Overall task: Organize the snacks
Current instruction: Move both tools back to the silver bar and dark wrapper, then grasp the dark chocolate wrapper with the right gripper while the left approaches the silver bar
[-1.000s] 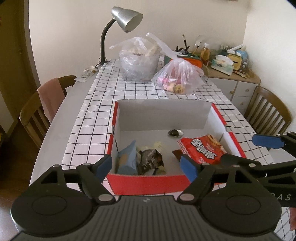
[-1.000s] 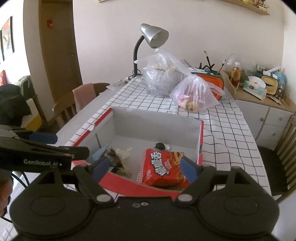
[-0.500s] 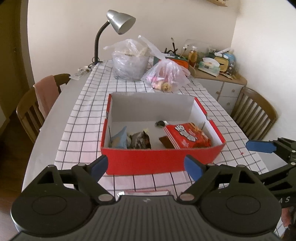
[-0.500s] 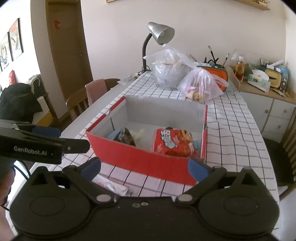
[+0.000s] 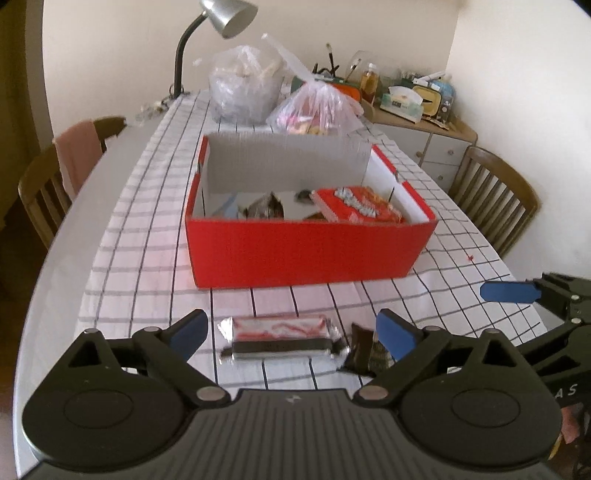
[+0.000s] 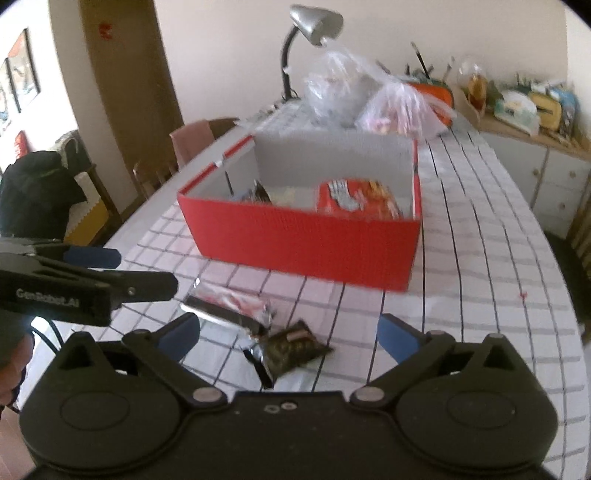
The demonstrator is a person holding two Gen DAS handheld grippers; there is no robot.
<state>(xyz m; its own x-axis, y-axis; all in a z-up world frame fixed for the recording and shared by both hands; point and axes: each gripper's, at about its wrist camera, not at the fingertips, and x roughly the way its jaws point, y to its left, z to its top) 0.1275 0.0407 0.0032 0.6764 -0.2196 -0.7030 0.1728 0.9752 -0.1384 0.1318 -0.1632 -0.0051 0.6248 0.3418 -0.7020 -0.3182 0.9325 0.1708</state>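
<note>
The red-and-silver snack bar [image 5: 276, 335] lies on the worktop [image 5: 155, 266] just in front of the red box [image 5: 306, 243], its long axis along the box's front wall; a dark wrapper [image 6: 291, 345] lies just beside it. Both look light, foil slippery and crinkly; I would pinch the bar mid-length. The left tongs [image 5: 291, 330] are opening, nothing pressed between; the right tongs [image 6: 290, 332] stand wide apart, empty.

A home dining room: a long table under a white black-checked cloth [image 5: 155, 206], wooden slat-back chairs [image 5: 495, 199], a silver gooseneck lamp [image 5: 225, 14] at the table's far edge, a cluttered pale sideboard [image 5: 439, 144].
</note>
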